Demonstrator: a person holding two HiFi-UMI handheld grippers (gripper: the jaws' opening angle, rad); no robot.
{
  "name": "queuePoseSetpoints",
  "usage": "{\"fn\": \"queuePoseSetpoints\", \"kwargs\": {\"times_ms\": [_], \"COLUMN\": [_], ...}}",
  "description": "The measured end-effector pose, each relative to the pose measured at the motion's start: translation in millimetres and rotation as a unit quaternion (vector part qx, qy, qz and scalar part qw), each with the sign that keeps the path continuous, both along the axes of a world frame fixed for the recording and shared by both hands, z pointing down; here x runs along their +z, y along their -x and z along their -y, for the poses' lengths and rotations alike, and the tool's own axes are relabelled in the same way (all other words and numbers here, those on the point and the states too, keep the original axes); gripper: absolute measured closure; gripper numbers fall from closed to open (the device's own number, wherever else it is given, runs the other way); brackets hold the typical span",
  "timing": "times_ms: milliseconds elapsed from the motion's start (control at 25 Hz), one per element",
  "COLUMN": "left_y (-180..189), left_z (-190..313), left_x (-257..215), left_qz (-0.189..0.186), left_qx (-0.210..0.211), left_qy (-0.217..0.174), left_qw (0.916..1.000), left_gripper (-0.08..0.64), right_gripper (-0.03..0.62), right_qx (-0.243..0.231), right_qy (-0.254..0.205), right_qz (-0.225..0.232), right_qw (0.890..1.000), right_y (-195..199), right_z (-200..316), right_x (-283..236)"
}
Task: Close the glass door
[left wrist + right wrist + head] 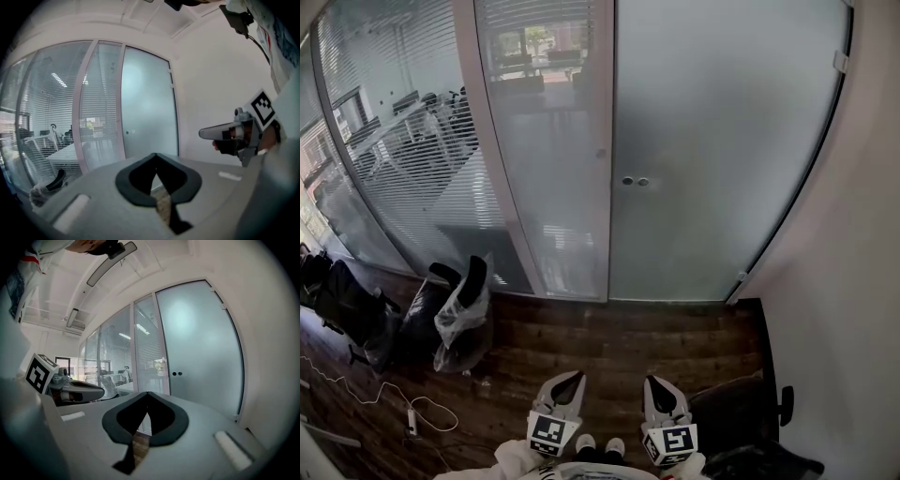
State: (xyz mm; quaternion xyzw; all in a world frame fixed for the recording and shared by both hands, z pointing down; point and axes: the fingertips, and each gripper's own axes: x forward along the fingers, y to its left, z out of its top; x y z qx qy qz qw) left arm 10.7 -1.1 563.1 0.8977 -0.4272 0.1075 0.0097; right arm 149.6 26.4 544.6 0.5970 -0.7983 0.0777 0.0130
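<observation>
Nearest, the left gripper (569, 380) and the right gripper (662, 386) are held side by side over the near edge of the wooden floor (619, 337), each with jaws closed on nothing. The glass door (722, 141) is seen well apart from them at the floor's far edge, between the blinded partition (548, 141) and the right-hand wall; whether it is fully shut cannot be told. A heavy, stiff, slippery, breakable pane is expected, so the paired knobs (634, 182) at its left edge are judged the place to be pushed.

An office: frosted glass door (712, 159), glass partitions (403, 197) with blinds, desks (63, 157) and chairs (441, 112) beyond.
</observation>
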Motion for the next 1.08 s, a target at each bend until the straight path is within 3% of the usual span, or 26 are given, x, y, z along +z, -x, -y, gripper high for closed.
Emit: {"fn": "queuePoseSetpoints", "kwargs": {"times_ms": [1080], "left_y": [5], "left_z": [24], "left_x": [-7], "left_qz": [-0.021], "left_qx": [0.005], "left_qy": [-0.009], "left_qw": [0.9997], "left_gripper": [0.558], "right_gripper": [0.586], "right_qx": [-0.007], "right_qy": [0.007], "right_qz": [-0.022], "right_qw": [1.0], "right_y": [15], "right_z": [18], "right_x": [-1]}}
